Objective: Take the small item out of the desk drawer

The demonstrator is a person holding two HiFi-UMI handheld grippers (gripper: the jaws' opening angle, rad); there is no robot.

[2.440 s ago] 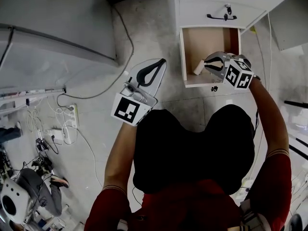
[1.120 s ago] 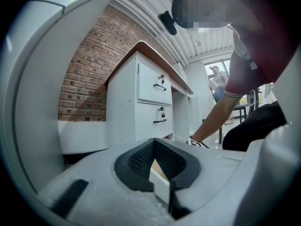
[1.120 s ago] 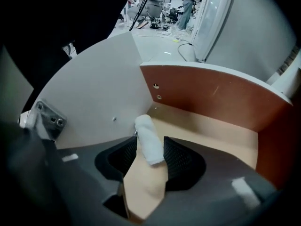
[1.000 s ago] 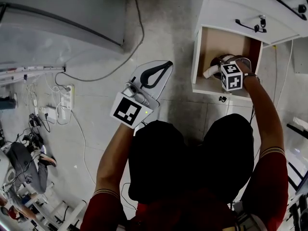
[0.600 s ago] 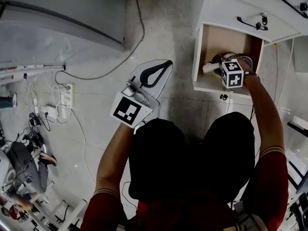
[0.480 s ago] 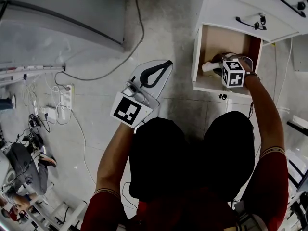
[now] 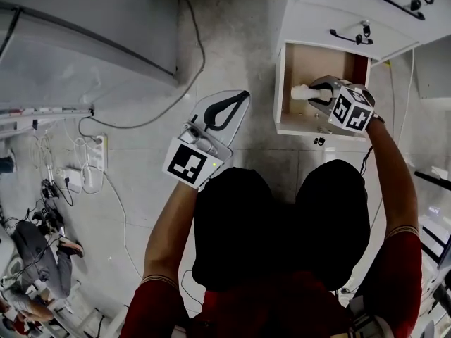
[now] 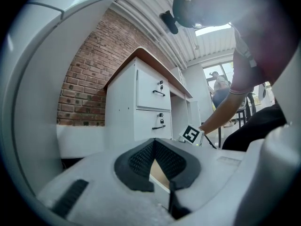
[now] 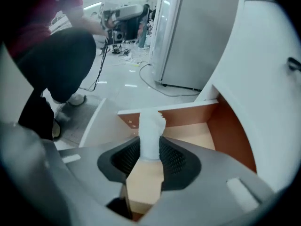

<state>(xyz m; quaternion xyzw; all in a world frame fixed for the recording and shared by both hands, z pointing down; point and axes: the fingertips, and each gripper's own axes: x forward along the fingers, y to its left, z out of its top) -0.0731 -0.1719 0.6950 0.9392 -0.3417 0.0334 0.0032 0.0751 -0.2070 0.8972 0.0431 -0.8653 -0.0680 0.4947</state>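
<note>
The small item (image 7: 301,90) is a white stubby roll. My right gripper (image 7: 315,94) is shut on it, over the open wooden drawer (image 7: 279,83) at the bottom of the white desk. In the right gripper view the small item (image 9: 151,131) sticks out forward between the dark pads (image 9: 175,160), with the drawer's floor (image 9: 197,138) beneath it. My left gripper (image 7: 236,97) hangs over the tiled floor left of the drawer, shut with nothing in it. In the left gripper view the left gripper's tips (image 8: 154,142) meet.
Two closed white drawers with black handles (image 7: 350,37) sit above the open one. A large grey appliance (image 7: 84,34) stands at the upper left. A power strip (image 7: 91,174) and cables lie on the floor at the left. My knees fill the lower middle.
The right gripper's jaws have shut on the white item inside the drawer and drawn it up and toward the drawer's front. The left gripper has stayed put.
</note>
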